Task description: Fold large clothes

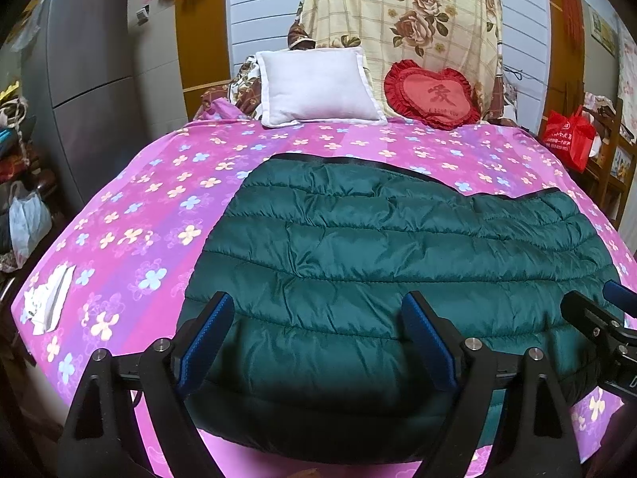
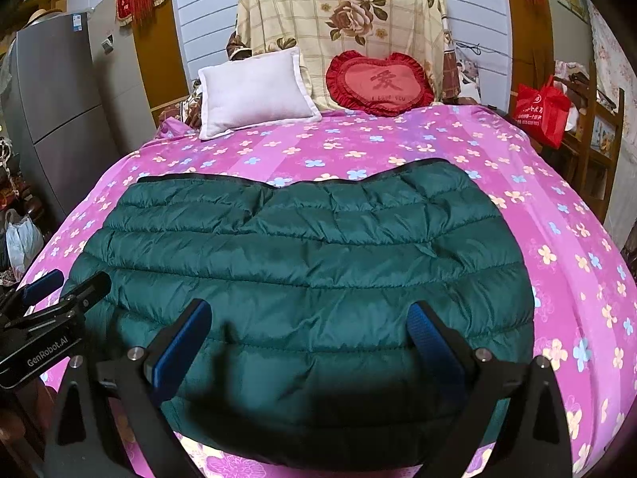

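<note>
A dark green quilted down jacket (image 1: 398, 263) lies flat and folded on the pink flowered bed (image 1: 159, 207); it also shows in the right wrist view (image 2: 302, 279). My left gripper (image 1: 318, 318) is open and empty, hovering over the jacket's near left part. My right gripper (image 2: 310, 326) is open and empty over the jacket's near middle. The right gripper shows at the right edge of the left wrist view (image 1: 597, 310). The left gripper shows at the left edge of the right wrist view (image 2: 63, 286).
A white pillow (image 1: 318, 83) and a red heart cushion (image 1: 434, 95) lie at the head of the bed. A white paper (image 1: 47, 302) lies at the bed's left edge. A grey fridge (image 1: 87, 79) stands left, a red bag (image 1: 569, 135) right.
</note>
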Demonstrator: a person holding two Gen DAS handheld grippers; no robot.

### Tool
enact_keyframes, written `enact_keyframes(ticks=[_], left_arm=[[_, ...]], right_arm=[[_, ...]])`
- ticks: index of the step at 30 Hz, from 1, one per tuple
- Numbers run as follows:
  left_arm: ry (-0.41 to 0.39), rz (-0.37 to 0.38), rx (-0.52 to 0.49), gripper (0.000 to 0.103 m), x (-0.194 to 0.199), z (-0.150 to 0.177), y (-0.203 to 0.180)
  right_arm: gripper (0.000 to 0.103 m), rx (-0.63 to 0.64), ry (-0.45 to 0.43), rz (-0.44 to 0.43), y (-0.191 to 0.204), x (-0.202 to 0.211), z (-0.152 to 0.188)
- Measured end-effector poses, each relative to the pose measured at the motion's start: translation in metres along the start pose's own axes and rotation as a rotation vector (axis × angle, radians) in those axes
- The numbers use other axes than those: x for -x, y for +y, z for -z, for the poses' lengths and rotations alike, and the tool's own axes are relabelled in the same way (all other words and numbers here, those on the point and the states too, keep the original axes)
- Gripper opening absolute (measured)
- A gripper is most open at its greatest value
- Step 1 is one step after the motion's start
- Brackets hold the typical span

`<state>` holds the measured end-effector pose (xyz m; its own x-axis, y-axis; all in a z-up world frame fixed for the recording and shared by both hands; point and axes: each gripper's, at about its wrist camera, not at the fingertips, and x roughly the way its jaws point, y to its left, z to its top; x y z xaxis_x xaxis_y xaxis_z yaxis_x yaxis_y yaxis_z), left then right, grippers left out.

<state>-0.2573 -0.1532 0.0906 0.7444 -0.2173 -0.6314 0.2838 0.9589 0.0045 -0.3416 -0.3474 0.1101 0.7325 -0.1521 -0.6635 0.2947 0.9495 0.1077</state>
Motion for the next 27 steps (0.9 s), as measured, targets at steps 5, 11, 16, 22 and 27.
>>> enact_keyframes(ticks=[5, 11, 16, 22, 27], left_arm=[[-0.001, -0.001, 0.0, 0.066, -0.0002, 0.0001, -0.0003], [0.0, 0.001, 0.001, 0.066, 0.0001, -0.0001, -0.0018], [0.003, 0.0, -0.002, 0.065, -0.0003, 0.0001, -0.0028], [0.01, 0.002, -0.004, 0.064, -0.0033, 0.0003, -0.0045], [0.01, 0.0, -0.007, 0.064, -0.0045, 0.0011, -0.0046]], right_arm=[[0.101, 0.004, -0.002, 0.0, 0.0, 0.0, 0.0], [0.101, 0.005, -0.002, 0.001, -0.0002, -0.0002, -0.0001], [0.101, 0.007, 0.001, 0.0, -0.0006, -0.0017, -0.0005], [0.101, 0.002, 0.006, -0.004, -0.0021, -0.0051, -0.0001], [0.101, -0.002, 0.013, -0.007, -0.0042, -0.0071, 0.0]])
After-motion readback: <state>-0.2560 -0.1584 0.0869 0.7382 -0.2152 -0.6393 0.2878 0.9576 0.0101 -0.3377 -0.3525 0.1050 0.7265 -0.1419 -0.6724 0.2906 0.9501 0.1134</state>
